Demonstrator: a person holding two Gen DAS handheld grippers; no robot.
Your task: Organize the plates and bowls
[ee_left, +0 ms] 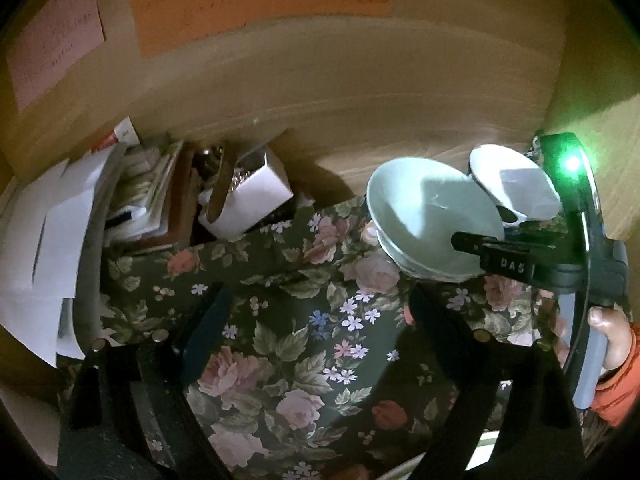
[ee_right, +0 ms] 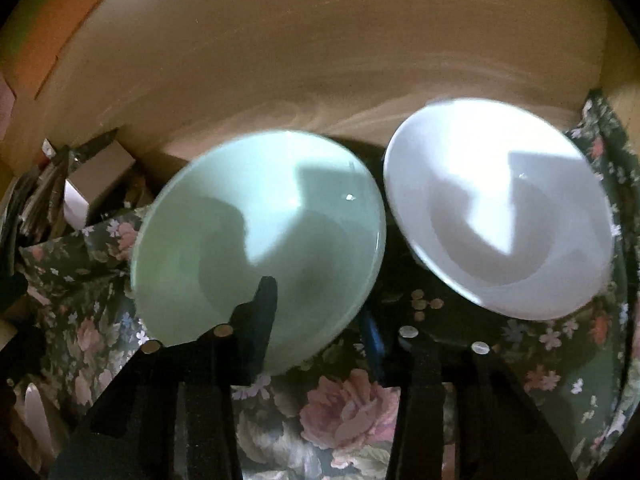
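A pale green bowl stands on the floral cloth, with a white bowl close on its right. My right gripper straddles the green bowl's near rim: one finger lies against the inside wall, the other sits outside under the rim, shut on it. In the left wrist view the green bowl and white bowl are at the right, and the right gripper reaches over the green rim. My left gripper hangs open over bare cloth, left of the bowls, holding nothing.
The floral tablecloth covers the surface. A clutter of papers, books and a white box fills the left. A wooden wall with orange and pink sheets rises behind. A hand in an orange sleeve holds the right gripper.
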